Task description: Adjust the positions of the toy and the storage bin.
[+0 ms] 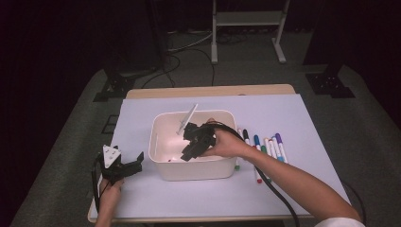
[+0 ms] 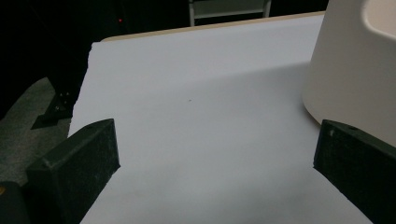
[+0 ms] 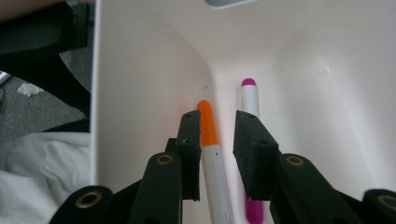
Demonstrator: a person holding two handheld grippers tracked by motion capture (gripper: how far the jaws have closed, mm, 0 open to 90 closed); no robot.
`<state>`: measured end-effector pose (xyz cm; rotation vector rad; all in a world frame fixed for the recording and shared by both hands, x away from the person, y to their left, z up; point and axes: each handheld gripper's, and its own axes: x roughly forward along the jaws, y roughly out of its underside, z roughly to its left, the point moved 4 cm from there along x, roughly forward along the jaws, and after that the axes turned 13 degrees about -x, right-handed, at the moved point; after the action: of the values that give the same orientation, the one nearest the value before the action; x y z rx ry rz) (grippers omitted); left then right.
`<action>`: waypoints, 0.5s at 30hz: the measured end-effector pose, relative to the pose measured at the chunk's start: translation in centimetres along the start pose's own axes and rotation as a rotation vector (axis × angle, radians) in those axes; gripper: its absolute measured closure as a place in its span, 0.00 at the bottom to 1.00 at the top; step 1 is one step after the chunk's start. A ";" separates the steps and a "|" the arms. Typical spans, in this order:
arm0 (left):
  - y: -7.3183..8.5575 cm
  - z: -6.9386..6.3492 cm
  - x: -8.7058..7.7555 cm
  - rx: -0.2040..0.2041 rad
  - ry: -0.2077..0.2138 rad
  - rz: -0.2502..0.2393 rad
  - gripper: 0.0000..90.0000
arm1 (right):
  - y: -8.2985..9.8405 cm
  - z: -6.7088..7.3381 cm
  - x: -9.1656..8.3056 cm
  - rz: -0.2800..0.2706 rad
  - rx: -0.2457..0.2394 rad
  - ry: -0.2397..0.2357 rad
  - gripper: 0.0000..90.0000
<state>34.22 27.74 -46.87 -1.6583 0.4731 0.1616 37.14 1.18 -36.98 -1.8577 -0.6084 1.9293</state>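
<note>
Right gripper view: orange-capped marker [image 3: 208, 128] between narrowly parted jaws, against the left one, inside white bin [image 3: 140, 70].

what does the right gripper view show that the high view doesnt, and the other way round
Right gripper view alone: an orange-capped marker between the right tool's slightly parted jaws, with a magenta-capped marker beside it, both inside the bin.

High view alone: the left tool resting on the white sheet, a row of markers right of the bin, and a white pen leaning on the bin's far rim.

Both: the white bin with the right tool reaching into it.
</note>
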 end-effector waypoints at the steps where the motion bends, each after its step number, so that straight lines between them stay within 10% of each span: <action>1: 0.0 0.0 0.0 0.000 0.000 0.000 0.00 | 0.0 0.1 -0.5 -0.009 0.007 0.007 0.78; 9: 0.0 0.0 0.0 0.004 -0.001 0.001 0.00 | 1.4 0.7 -6.7 -0.117 0.017 0.107 0.75; 15: 0.0 0.0 0.0 0.006 -0.003 0.001 0.00 | 5.9 0.9 -11.9 -0.167 0.086 0.218 0.71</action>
<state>34.18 27.71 -46.87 -1.6513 0.4714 0.1636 36.83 -10.36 -30.40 -1.8671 -0.5807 1.5971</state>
